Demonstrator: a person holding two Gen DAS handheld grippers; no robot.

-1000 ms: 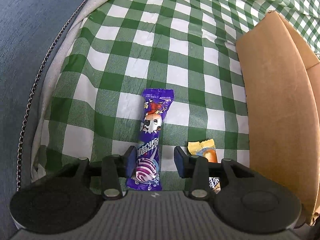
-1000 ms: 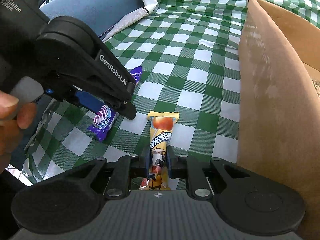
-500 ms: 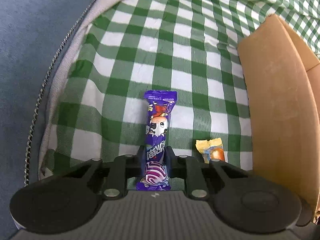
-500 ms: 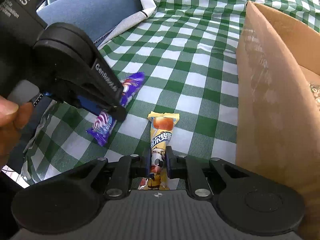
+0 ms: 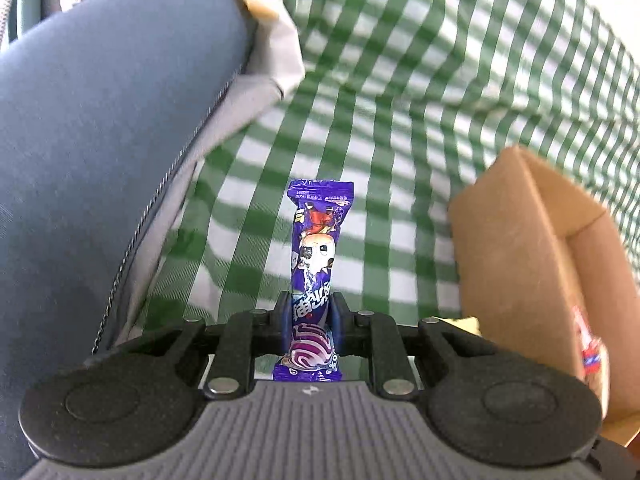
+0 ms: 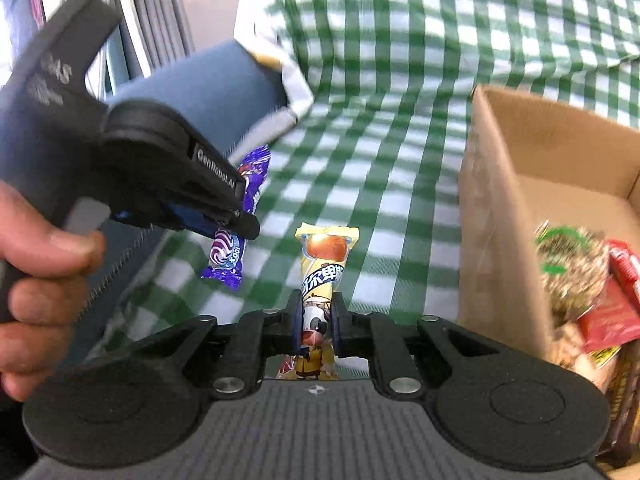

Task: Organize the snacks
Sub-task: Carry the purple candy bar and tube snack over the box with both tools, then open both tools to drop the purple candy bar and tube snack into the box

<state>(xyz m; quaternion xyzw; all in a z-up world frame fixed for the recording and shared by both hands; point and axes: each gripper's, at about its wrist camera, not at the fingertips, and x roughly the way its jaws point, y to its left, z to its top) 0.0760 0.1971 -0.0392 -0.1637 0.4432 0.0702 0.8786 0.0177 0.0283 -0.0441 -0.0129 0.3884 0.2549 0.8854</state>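
Left wrist: left gripper (image 5: 310,322) clamped low on purple candy packet (image 5: 316,256), right gripper (image 6: 316,322) on yellow candy packet (image 6: 322,276); could droop, snagging cardboard box (image 6: 496,240) rim.

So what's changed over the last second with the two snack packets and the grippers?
The left gripper closed on the purple packet and lifted it off the checked cloth. The right gripper raised the yellow packet it already held. The cardboard box stayed put on the right.
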